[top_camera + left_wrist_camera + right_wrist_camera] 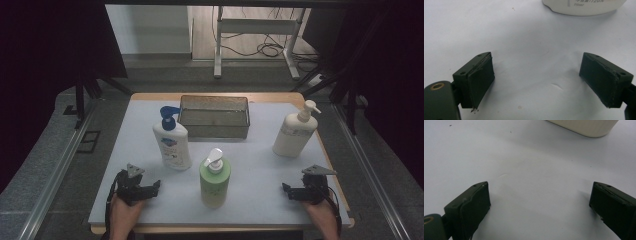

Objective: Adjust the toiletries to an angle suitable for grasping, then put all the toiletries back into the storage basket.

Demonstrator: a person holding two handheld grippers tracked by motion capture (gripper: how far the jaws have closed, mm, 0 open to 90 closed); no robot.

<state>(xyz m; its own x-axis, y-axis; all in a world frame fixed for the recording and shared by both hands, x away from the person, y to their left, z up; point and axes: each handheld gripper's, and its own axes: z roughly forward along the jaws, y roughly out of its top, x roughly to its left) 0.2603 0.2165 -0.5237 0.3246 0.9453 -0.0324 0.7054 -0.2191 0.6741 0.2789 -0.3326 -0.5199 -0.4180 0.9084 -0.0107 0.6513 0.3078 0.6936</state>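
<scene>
Start position, nothing gripped: left tool [152, 186] and right tool [286, 190] rest wide open and empty on the pale surface [260, 175], green plastic pump bottle [215, 179] standing between them; likely next move, either tool closing in on its body

three pump bottles stood on the table [260, 200]: one white bottle with a blue pump [171, 142], one green bottle with a white pump [215, 181], and one cream bottle with a cream pump [294, 132]. one dark mesh basket [214, 117] sat behind them. two grippers were counted, the left gripper [152, 186] and the right gripper [286, 190], each with two jaws set apart and nothing between them.
</scene>
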